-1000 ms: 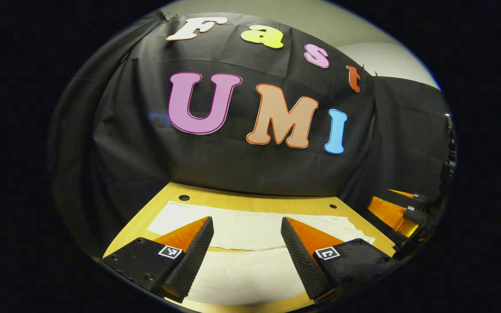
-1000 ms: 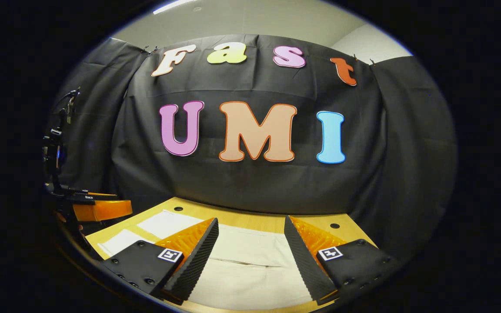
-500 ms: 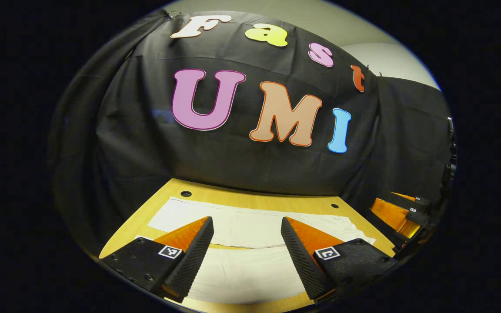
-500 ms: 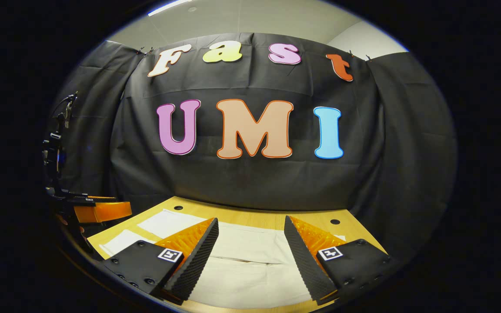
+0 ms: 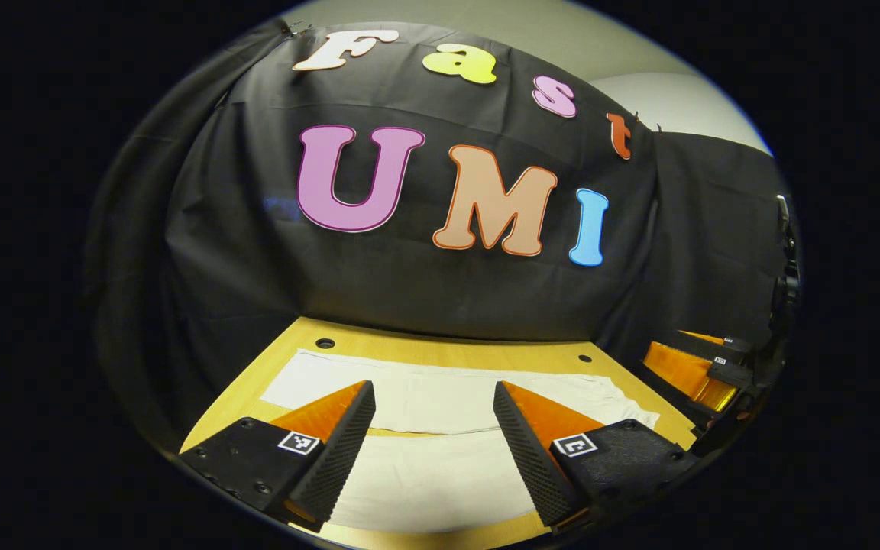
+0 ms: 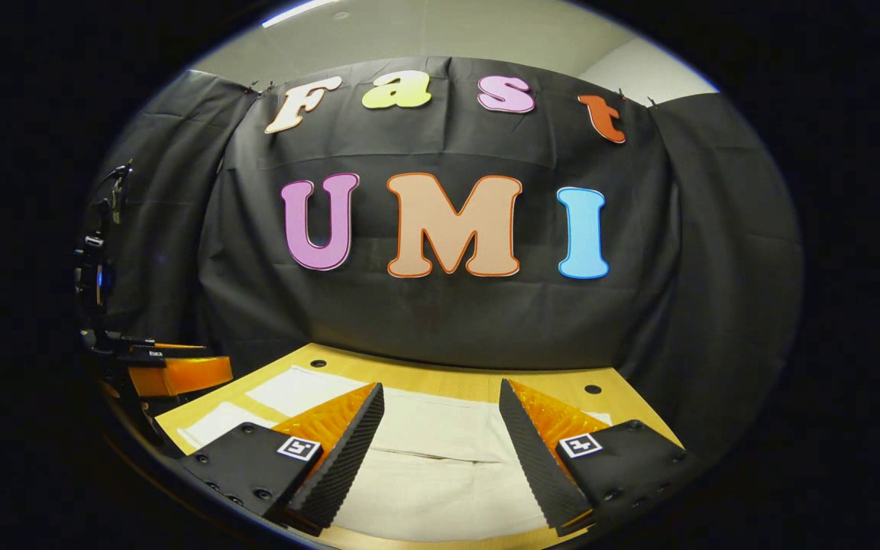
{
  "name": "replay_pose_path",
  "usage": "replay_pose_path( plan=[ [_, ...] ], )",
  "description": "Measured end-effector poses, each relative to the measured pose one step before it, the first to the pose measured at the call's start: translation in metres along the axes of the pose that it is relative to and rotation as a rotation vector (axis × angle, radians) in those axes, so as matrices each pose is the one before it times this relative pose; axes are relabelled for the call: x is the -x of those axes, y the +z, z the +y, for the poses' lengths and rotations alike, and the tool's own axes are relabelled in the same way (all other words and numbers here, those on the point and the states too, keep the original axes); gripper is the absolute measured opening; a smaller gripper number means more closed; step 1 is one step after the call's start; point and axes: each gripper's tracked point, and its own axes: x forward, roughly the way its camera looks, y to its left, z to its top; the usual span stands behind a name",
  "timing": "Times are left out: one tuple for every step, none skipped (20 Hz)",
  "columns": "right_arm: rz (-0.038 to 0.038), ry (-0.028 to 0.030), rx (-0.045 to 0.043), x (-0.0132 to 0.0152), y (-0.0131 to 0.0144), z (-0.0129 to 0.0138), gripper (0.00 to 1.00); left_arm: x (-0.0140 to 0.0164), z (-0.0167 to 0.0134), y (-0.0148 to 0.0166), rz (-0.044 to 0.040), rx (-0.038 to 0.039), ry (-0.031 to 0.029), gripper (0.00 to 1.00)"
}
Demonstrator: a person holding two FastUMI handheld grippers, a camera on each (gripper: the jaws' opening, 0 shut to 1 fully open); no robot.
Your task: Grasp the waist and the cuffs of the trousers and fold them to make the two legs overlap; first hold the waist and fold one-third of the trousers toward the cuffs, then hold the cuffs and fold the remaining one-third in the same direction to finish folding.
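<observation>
Barely shifted since before, your two grippers, left gripper and right gripper, both spread wide, gripping nothing, above one pair of white trousers on one table

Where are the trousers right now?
The trousers lie flat on the wooden table, spread crosswise below both open grippers, in front of the black cloth wall.

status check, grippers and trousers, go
Left gripper open, above the cloth, holding nothing. Right gripper open, likewise. Trousers lie flat on the table, legs side by side, unfolded. Nothing in the way.
</observation>
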Motion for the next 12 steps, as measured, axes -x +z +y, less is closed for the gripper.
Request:
replay_pose_path(
  plan=[
    [0.00049, 0.00173, 0.00084, -0.00023, 0.00021, 0.00298, 0.98, 0.00112, 0.00435, -0.00087, 0.00490, -0.00360, -0.00017, 0.92],
    [0.00059, 0.00128, 0.00101, -0.00003, -0.00070, 0.00274, 0.98, 0.00169, 0.00461, -0.00127, 0.00608, -0.00520, -0.00138, 0.95],
    [0.00188, 0.00347, 0.00282, -0.00004, -0.00045, 0.00297, 0.98, 0.00171, 0.00561, -0.00166, 0.00447, -0.01048, -0.00012, 0.95],
    [0.00263, 0.00185, 0.00459, 0.00034, -0.00197, 0.00313, 0.98, 0.00141, 0.00610, -0.00129, 0.00665, -0.01594, -0.00223, 0.95],
    [0.00567, 0.00132, 0.00460, -0.00022, -0.00066, 0.00289, 0.98, 0.00153, 0.00524, -0.00411, 0.01555, -0.01979, -0.00677, 0.95],
    [0.00502, 0.00012, 0.00221, 0.00052, -0.00285, 0.00304, 0.98, 0.00221, 0.00635, -0.00299, 0.01346, -0.02541, -0.00432, 0.95],
    [0.00524, -0.00052, -0.00124, 0.00009, -0.00099, 0.00234, 0.98, 0.00213, 0.00776, -0.00417, 0.01209, -0.02529, -0.00585, 0.95],
    [0.00592, 0.00095, -0.00629, 0.00020, -0.00235, 0.00406, 0.98, 0.00187, 0.00708, -0.00298, 0.01246, -0.02264, -0.00597, 0.95],
    [0.00480, 0.00019, -0.00819, 0.00027, -0.00160, 0.00340, 0.98, 0.00124, 0.00484, -0.00533, 0.01289, -0.02197, -0.01597, 0.95],
    [0.00220, -0.00259, -0.00729, 0.00027, -0.00099, 0.00201, 0.98, 0.00223, 0.00261, -0.00392, 0.01236, -0.01982, -0.02593, 0.94],
    [0.00374, -0.00553, -0.00379, 0.00104, -0.00108, 0.00117, 0.98, 0.00081, 0.00230, -0.00857, 0.02520, -0.02112, -0.02753, 0.95],
    [0.00171, -0.00829, -0.00131, 0.00068, -0.00227, -0.00030, 0.98, 0.00007, 0.00212, -0.00726, 0.02521, -0.02558, -0.02973, 0.95]
  ],
)
